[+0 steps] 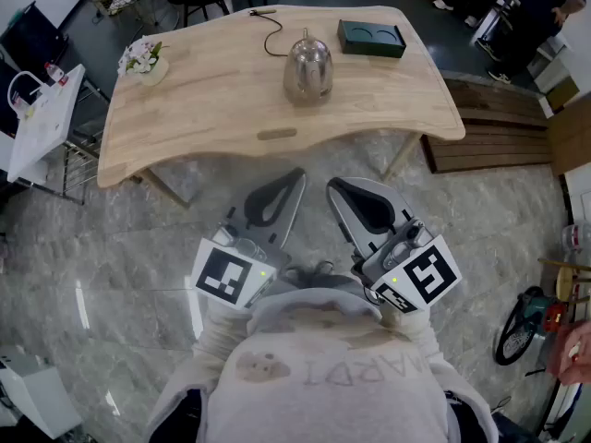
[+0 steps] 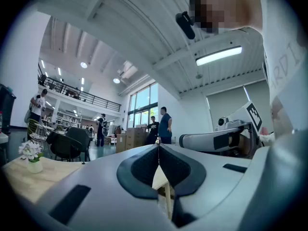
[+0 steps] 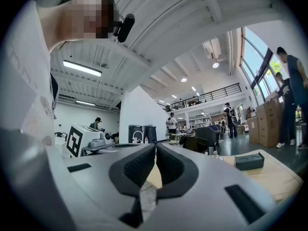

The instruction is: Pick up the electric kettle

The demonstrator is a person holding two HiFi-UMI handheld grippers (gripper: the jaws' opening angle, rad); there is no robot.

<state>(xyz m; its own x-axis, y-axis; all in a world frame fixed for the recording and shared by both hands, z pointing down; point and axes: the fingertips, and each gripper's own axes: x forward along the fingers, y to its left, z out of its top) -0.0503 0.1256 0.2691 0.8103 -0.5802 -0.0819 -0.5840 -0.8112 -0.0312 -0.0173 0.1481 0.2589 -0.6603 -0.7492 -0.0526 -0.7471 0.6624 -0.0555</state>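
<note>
Steel skin makes the rounded silver electric kettle (image 1: 307, 65) look stiff, slippery, probably best held by its handle; short of it, left gripper (image 1: 295, 177) and right gripper (image 1: 334, 186) have jaws together, empty.

My right gripper (image 3: 155, 149) points level, its two grey jaws closed tip to tip, the black ribbed pads (image 3: 137, 170) holding nothing. Past them on the right lies a pale wooden tabletop (image 3: 284, 174) with a dark green rectangular box (image 3: 249, 161) on it. On my left stands a white cube with a black square marker (image 3: 76, 139), and farther off a black office chair (image 3: 208, 136)
</note>
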